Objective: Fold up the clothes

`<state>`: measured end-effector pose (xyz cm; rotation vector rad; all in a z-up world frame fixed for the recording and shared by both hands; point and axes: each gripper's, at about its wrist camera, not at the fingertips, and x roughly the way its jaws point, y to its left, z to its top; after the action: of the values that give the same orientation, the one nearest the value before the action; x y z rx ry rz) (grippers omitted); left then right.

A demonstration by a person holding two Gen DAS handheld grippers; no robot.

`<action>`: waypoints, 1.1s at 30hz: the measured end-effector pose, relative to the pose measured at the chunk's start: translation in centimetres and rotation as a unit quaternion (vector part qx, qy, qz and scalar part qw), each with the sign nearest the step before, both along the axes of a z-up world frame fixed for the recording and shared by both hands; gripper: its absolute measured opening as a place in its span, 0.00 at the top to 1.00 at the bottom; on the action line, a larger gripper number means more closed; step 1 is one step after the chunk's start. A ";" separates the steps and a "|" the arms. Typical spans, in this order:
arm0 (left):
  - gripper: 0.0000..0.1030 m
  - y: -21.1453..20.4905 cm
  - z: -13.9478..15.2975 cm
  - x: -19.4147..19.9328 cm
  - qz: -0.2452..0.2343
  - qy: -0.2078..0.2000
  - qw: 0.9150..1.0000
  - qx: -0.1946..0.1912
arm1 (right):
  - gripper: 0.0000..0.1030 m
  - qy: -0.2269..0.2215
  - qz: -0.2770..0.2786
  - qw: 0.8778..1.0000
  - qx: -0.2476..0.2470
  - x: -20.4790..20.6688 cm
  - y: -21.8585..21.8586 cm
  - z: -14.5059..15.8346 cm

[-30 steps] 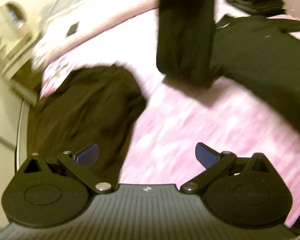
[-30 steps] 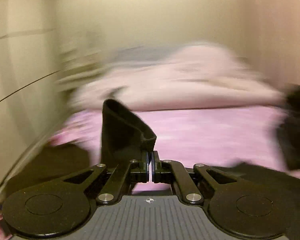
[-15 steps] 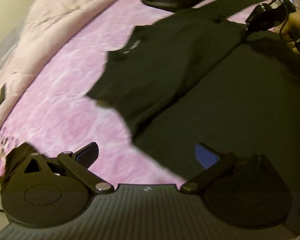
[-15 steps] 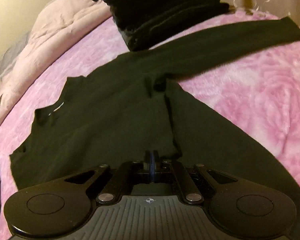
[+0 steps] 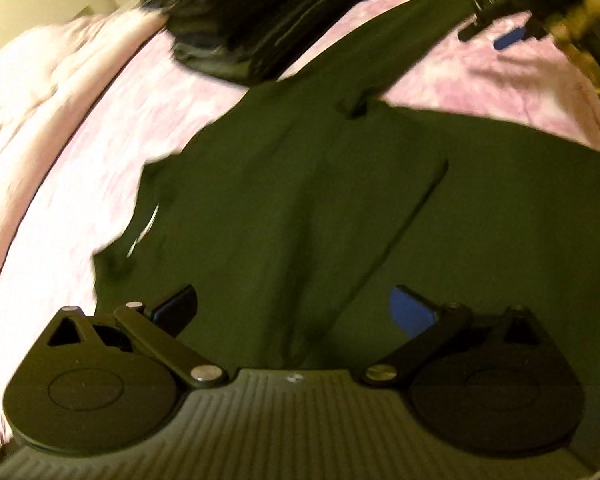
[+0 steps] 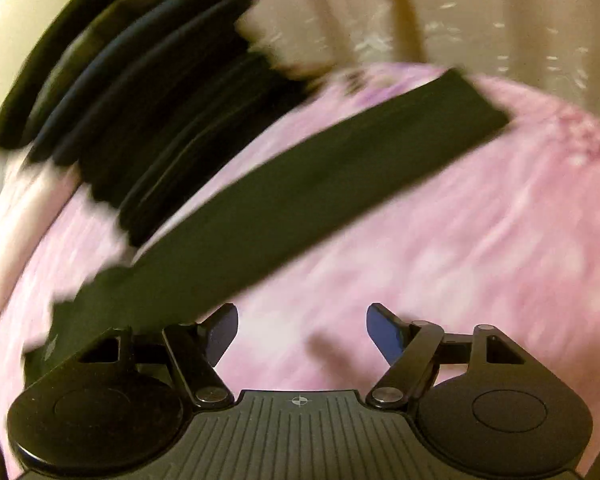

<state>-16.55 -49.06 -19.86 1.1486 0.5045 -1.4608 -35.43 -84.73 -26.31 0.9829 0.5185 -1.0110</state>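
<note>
The dark long-sleeved top [image 5: 300, 208] lies spread flat on the pink patterned bedspread [image 5: 112, 140], and it looks light, soft and limp, likely to sag and crease unless taken by an edge such as the cuff or hem. The left gripper [image 5: 294, 312] hangs released and empty above its body, while the right gripper [image 6: 302, 334] is opening with nothing between its jaws, just beside the outstretched sleeve [image 6: 320, 184]. Beyond sit a stack of folded dark clothes [image 6: 140, 92], a pale rumpled duvet [image 5: 40, 72] and a cream wall [image 6: 500, 12].
</note>
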 end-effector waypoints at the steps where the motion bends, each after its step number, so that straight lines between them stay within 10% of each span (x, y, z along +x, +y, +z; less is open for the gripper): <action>1: 0.02 -0.9 -0.2 -0.5 -0.008 -0.001 1.000 0.001 | 0.28 -0.009 -0.023 1.000 0.001 -1.3 -1.8 -0.2; 9: 0.02 -5.0 -2.7 -3.6 -0.047 -0.015 0.998 0.032 | 0.28 -0.131 -0.183 0.974 0.015 -9.8 -10.3 -3.3; 10: 0.02 -5.2 -2.9 -3.7 -0.050 -0.017 0.998 0.035 | 0.34 -0.142 -0.193 0.971 0.017 -10.1 -10.5 -3.4; 12: 0.02 -5.4 -3.1 -3.7 -0.053 -0.018 0.998 0.040 | 0.88 -0.158 -0.208 0.965 0.021 -10.6 -10.8 -3.6; 15: 0.02 -5.3 -2.9 -3.6 -0.052 -0.023 0.998 0.038 | 0.98 -0.132 -0.198 0.971 0.008 -10.3 -10.6 -1.8; 21: 0.02 -2.9 0.2 -0.7 0.009 -0.017 1.000 0.004 | 0.98 -0.030 -0.013 0.990 -0.140 0.4 -6.0 8.6; 28: 0.02 4.4 4.0 7.2 0.137 -0.010 0.990 -0.043 | 0.98 -0.106 0.250 0.924 -0.269 22.0 11.2 16.8; 30: 0.02 7.3 4.1 10.4 0.169 -0.015 0.985 -0.043 | 0.85 -0.093 0.331 0.897 -0.278 27.9 16.7 15.1; 31: 0.02 8.8 4.0 12.1 0.186 -0.015 0.982 -0.039 | 0.30 -0.078 0.375 0.880 -0.281 31.0 19.5 14.0; 32: 0.02 10.1 3.9 13.6 0.200 -0.016 0.979 -0.037 | 0.03 -0.065 0.412 0.863 -0.285 33.6 22.0 12.8; 33: 0.02 11.4 3.8 15.0 0.212 -0.016 0.977 -0.035 | 0.03 -0.055 0.437 0.851 -0.286 35.2 24.0 11.3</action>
<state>-1.52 -37.66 -16.11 0.9373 0.6270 -1.0797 -0.20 -60.77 -15.03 0.1889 0.4543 -0.2318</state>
